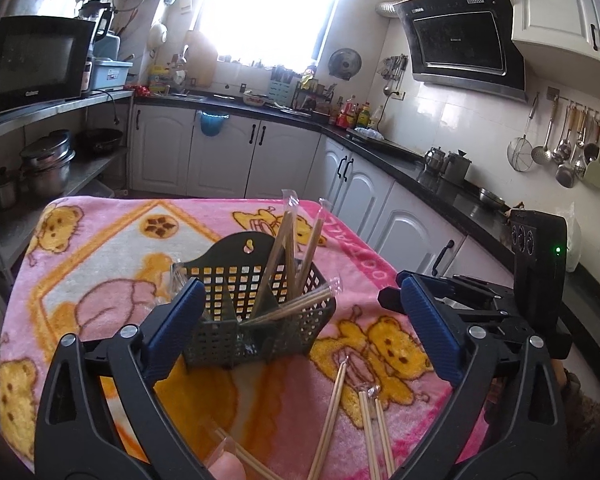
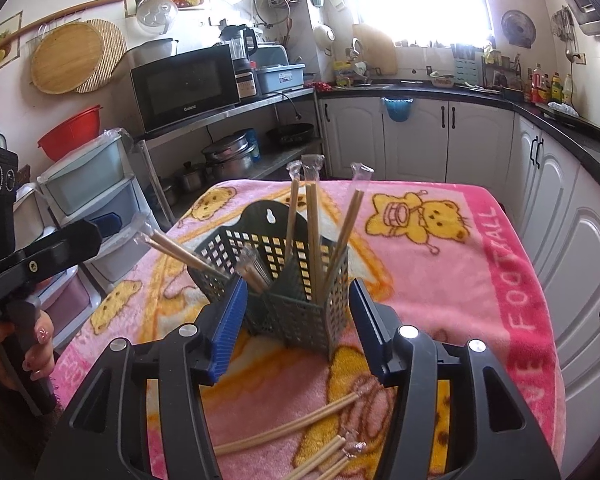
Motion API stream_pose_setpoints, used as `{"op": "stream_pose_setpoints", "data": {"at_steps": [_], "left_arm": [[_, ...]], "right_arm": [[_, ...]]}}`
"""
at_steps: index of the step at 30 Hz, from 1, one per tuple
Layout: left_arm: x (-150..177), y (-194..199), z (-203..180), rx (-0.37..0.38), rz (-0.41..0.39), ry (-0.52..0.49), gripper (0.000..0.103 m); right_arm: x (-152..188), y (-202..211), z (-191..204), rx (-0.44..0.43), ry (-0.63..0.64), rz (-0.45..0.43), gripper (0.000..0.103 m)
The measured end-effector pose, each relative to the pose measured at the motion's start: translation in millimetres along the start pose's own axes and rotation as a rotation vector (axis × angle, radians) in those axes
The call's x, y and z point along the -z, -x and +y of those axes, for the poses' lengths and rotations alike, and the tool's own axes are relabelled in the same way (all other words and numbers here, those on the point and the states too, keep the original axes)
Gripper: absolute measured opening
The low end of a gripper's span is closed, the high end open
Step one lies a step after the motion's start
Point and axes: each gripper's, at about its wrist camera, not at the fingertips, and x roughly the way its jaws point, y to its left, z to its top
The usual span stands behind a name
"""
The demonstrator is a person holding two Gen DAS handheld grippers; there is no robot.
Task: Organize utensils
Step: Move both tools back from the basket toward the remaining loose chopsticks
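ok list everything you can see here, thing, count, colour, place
basket: one, dark green, middle of the blanket
wrapped chopsticks in basket: several pairs, tan, standing or leaning in its compartments
loose chopsticks: several pairs, tan, on the blanket near the cameras
blanket: one, pink with yellow bears, covers the table
microwave: one, black, on the metal shelf
pots: a few, steel, lower shelf
range hood: one, black, on the wall
hanging ladles: several, metal, wall rail
left gripper: black with blue pads, open around the basket
right gripper: same, open, basket between its pads
hand: one, on the left gripper's handle
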Motion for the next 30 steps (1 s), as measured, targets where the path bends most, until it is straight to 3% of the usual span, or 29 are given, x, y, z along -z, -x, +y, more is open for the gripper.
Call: {"op": "stream_pose_setpoints", "data": {"at_steps": [5,30], "left_arm": [[10.0,-0.8,1.1,0.002,0.017,0.016,0.092],[69.3,-2.9,17.2,-0.038,0.118,0.097,0.092]], "right_arm": [[9.9,4.6,0.4,0.007,0.007,0.005,0.056],[54.4,5.1,16.9,-0.028,0.03,0.086,0.056]]}}
